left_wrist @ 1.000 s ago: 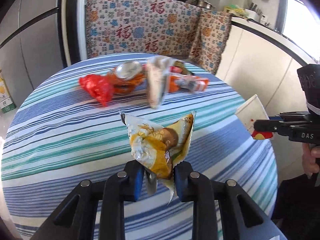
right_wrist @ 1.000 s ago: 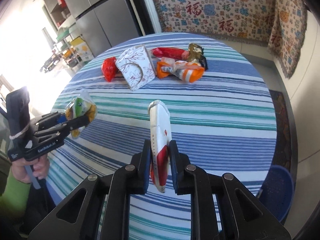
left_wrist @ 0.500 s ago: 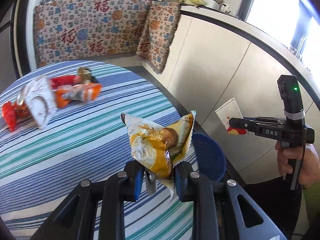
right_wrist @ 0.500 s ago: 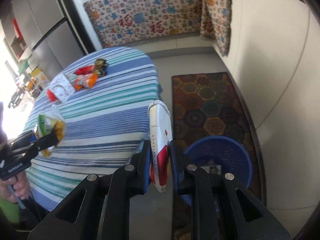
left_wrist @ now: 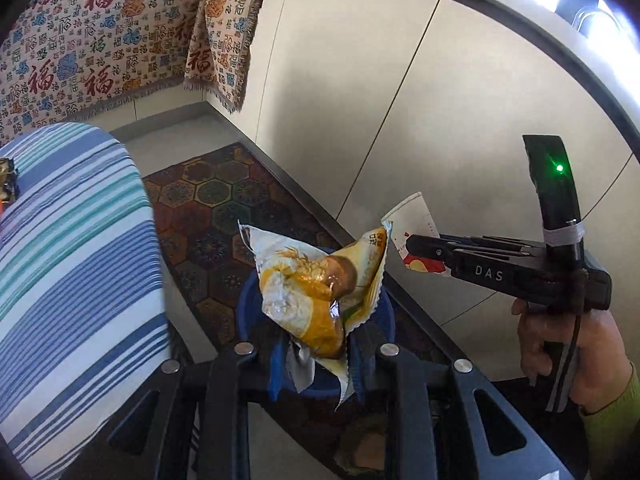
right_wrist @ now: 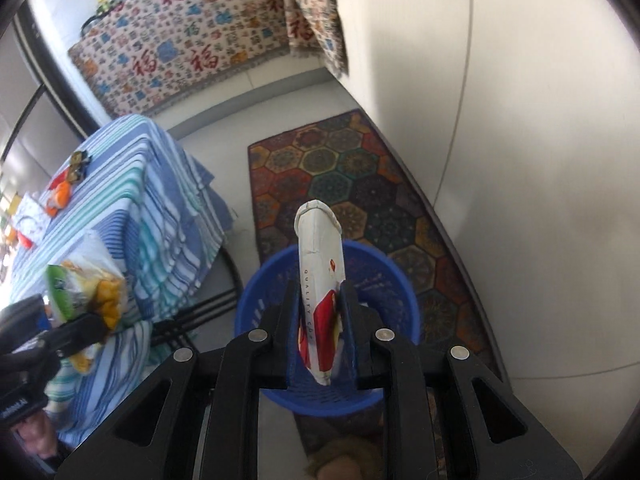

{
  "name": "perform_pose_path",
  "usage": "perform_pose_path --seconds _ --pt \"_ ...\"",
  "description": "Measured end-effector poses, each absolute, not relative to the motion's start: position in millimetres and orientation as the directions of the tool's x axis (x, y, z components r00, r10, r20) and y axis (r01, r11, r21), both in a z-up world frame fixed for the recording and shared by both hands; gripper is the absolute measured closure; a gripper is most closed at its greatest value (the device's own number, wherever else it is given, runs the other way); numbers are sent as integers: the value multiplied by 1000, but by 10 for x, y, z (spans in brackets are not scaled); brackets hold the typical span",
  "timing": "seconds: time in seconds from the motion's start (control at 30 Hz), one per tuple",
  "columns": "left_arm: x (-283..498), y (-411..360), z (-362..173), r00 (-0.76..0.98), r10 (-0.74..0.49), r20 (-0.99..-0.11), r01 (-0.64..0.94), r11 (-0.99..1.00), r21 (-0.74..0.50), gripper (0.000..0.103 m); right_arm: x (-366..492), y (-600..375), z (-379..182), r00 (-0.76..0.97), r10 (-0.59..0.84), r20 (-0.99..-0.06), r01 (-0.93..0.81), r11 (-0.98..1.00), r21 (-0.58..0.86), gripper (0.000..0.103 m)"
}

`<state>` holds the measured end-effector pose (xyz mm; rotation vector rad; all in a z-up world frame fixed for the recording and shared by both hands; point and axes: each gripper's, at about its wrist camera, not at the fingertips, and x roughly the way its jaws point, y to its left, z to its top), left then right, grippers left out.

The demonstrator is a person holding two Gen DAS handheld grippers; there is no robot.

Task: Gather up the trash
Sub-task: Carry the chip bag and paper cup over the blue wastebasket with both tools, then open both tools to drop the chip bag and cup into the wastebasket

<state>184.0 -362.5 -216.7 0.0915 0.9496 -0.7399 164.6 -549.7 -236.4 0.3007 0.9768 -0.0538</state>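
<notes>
Blue plastic mesh: the basket (right_wrist: 328, 320) on the floor is our landmark, standing on the edge of a patterned rug (right_wrist: 352, 184) beside the striped table (right_wrist: 132, 200).

We hold two pieces of trash above it. Left gripper (left_wrist: 316, 354): jaws clamped on the lower corner of a crumpled yellow snack wrapper (left_wrist: 316, 284), which hangs over the basket mouth. Right gripper (right_wrist: 320, 320): jaws pinched tight on a flattened white-and-red paper cup (right_wrist: 320, 264), upright, directly over the basket's opening.

Handling, as we judge it. The wrapper is thin foil film, very light, slick and springy; a pinch at a crimped seam or corner holds best, and it may drift or cling on release. The cup is stiff paper, creased flat, light; gripping across its flat faces near the base keeps it steady, and it should drop straight.

More wrappers (right_wrist: 60, 192) lie on the table, well away from the basket, not yet collected.
</notes>
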Motion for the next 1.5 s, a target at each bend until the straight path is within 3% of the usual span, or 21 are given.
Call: perform_pose_path --seconds 0.47,0.7,0.8,0.83,0.9,1.13,1.33,1.5 --pt "2082 -4059 -2598 319 -510 -799 607 757 -242 77 1670 -5628 -2468 559 124 -820 188 944 270 83" --pt "2167 -4177 -2702 306 -511 -803 616 749 -242 76 1697 -5666 -2472 564 123 -816 200 939 280 77" --pt "2198 -4226 -2772 281 -525 -804 631 732 -257 71 1721 -5674 -2480 569 123 -813 206 936 286 60" --pt "2207 -4248 -2795 277 -527 -803 636 728 -258 65 1735 -5677 -2480 569 121 -813 209 935 286 57" --pt "2214 -4286 -2818 286 -527 -800 641 726 -249 59 1741 -5688 -2476 570 112 -814 216 935 281 57" --pt "2207 -4120 -2661 321 -533 -783 616 746 -255 58 1739 -5697 -2393 596 82 -799 224 938 264 50" --pt "1935 -3647 -2258 404 -530 -746 602 768 -220 48 1751 -5554 -2263 628 11 -778 216 958 188 29" --pt "1711 -2995 -2020 478 -473 -740 555 816 -163 46 1751 -5290 -2145 665 -30 -747 170 979 111 25"
